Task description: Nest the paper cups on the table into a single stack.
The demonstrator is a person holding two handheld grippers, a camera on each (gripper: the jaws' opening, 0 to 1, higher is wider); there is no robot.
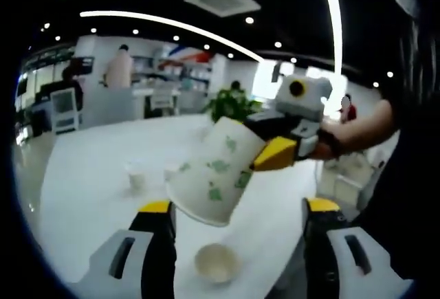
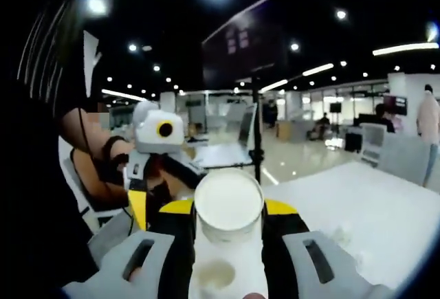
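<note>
My right gripper (image 1: 269, 153) reaches in from the right of the left gripper view, shut on a white paper cup (image 1: 214, 174) with green leaf prints, tilted with its mouth down and to the left. In the right gripper view that cup's (image 2: 229, 206) flat bottom faces the camera between my right gripper's (image 2: 229, 211) yellow-tipped jaws. Lower down, another cup (image 1: 216, 263) stands mouth-up on the white table (image 1: 89, 196); that cup (image 2: 216, 273) lies under the held one. My left gripper (image 1: 238, 211) is open, its jaws standing either side of the standing cup.
Two small cups (image 1: 136, 175) (image 1: 172, 170) stand farther off on the table. My left gripper (image 2: 148, 199) and a person's forearm show at the left of the right gripper view. Office desks, chairs, a plant (image 1: 230, 103) and people lie behind.
</note>
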